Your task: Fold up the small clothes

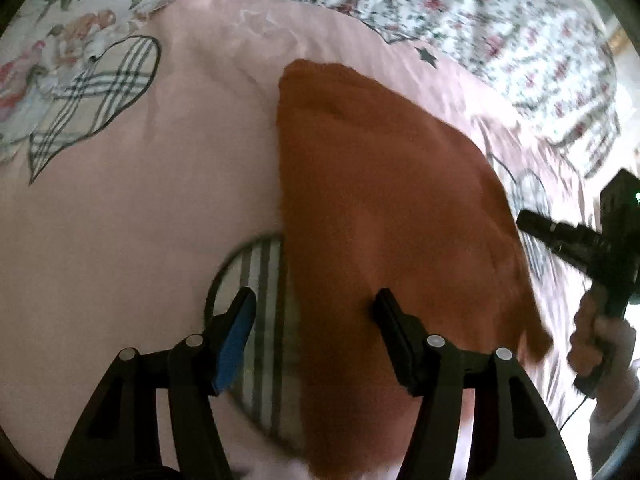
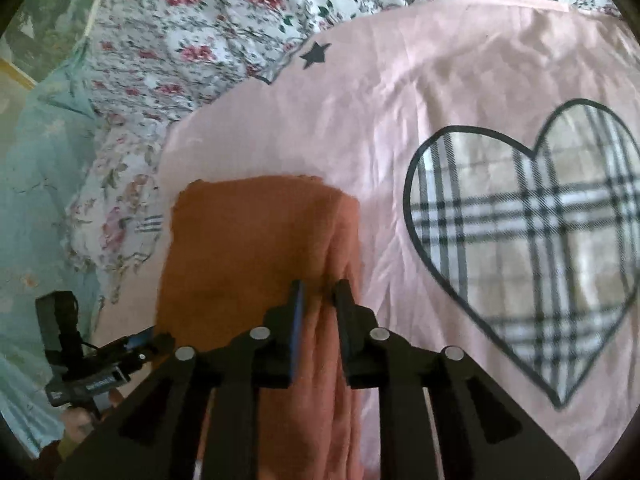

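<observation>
Pink heart-print sheet point(image 2: 440, 100), floral quilt point(image 2: 208, 28)

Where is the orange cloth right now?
The folded rust-orange cloth lies on the pink bedspread, left of the plaid heart print in the right wrist view, under the right gripper.

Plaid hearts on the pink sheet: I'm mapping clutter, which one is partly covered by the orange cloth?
The striped-looking heart beside the left gripper; the other heart lies fully uncovered.

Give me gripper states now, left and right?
Left gripper: open, empty, over the orange cloth's edge.
Right gripper: narrow gap, orange cloth fold between fingers; grip cannot be told.
</observation>
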`<act>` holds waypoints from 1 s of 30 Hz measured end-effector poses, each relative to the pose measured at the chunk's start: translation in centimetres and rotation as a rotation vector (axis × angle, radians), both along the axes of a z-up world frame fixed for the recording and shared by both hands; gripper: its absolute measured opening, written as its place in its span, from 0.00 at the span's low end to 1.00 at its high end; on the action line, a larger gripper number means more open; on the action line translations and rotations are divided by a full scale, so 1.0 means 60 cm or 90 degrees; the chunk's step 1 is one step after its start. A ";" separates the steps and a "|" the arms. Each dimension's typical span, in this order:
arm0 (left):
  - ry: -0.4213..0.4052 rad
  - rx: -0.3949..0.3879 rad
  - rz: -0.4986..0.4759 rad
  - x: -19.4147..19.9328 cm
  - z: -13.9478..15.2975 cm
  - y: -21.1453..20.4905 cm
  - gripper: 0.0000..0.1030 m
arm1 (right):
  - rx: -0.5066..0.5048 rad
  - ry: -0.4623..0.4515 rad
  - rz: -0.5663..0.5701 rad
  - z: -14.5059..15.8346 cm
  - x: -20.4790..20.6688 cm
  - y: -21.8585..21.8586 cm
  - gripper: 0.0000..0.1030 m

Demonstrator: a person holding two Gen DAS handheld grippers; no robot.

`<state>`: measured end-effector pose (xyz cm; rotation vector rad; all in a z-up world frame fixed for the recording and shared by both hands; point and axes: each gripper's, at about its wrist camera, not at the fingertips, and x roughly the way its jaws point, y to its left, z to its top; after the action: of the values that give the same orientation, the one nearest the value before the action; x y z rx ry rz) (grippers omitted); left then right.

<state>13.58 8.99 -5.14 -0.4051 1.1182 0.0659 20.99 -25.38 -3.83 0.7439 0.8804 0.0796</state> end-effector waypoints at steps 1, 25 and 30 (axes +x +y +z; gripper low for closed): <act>0.000 -0.008 -0.004 -0.022 0.001 -0.003 0.60 | 0.005 -0.002 0.007 0.003 -0.021 0.006 0.32; -0.005 0.129 -0.009 -0.162 -0.040 -0.129 0.72 | 0.180 -0.098 0.048 0.069 -0.149 0.055 0.04; -0.014 0.120 0.056 -0.160 -0.031 -0.084 0.27 | 0.138 -0.054 0.043 0.036 -0.160 0.067 0.04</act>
<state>3.96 3.98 -6.98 -0.2852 1.0619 0.2422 11.38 -21.33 -1.68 0.9055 0.8238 0.2677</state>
